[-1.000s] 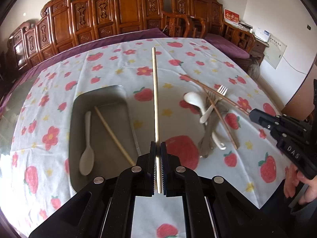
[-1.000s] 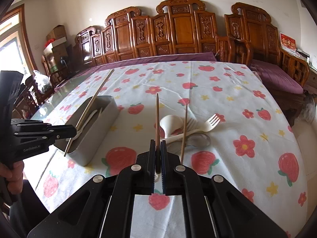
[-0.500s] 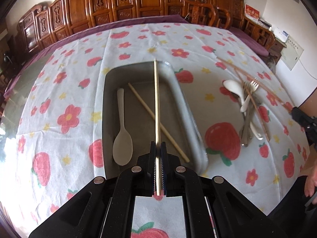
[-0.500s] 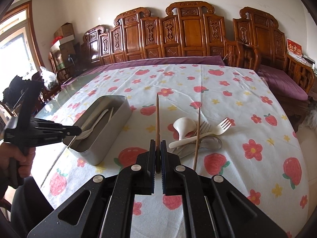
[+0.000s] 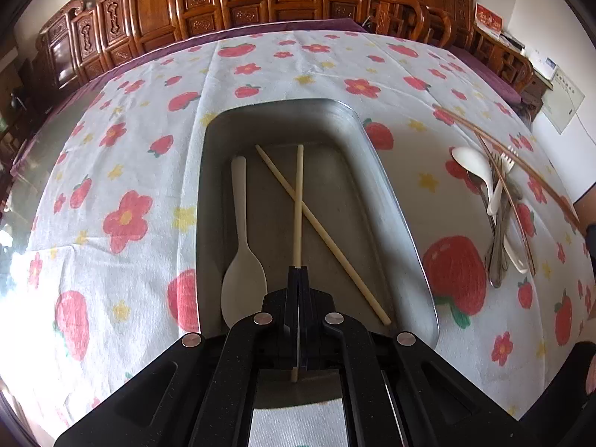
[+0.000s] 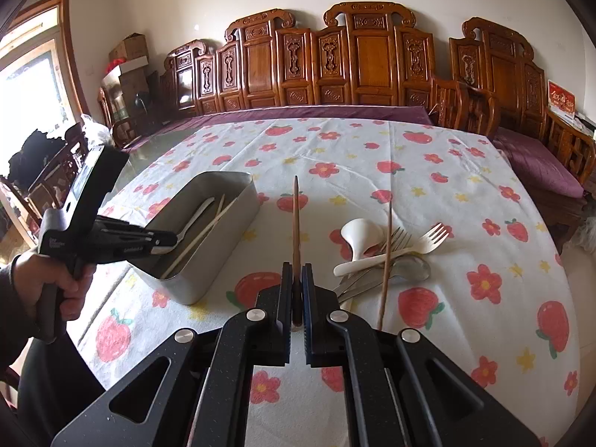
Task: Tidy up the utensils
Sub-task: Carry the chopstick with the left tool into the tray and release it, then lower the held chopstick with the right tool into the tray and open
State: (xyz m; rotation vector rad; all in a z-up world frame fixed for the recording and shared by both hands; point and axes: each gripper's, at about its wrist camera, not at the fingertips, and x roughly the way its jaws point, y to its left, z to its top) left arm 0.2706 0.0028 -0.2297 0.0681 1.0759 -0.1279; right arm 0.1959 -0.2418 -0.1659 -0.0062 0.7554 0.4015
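My left gripper [image 5: 298,270] is shut on a pale chopstick [image 5: 297,201] and holds it low inside the metal tray [image 5: 376,156], crossing a second pale chopstick [image 5: 335,249] that lies there beside a white spoon [image 5: 242,260]. My right gripper [image 6: 297,272] is shut on a brown chopstick [image 6: 295,223] and holds it above the tablecloth, between the tray [image 6: 231,231] and the utensil pile. A second brown chopstick [image 6: 385,260] lies on that pile. The left gripper [image 6: 164,240] shows over the tray's near end.
A pile of a white spoon [image 6: 359,234], a white fork [image 6: 428,240], metal forks and a metal spoon [image 6: 406,268] lies right of the tray; it shows in the left view [image 5: 495,201]. Carved wooden chairs [image 6: 372,59] line the far table edge.
My left gripper has carried the pale chopstick from beside the tray to over it and down inside, close to the bottom. My right gripper has stayed nearly still with the brown chopstick.
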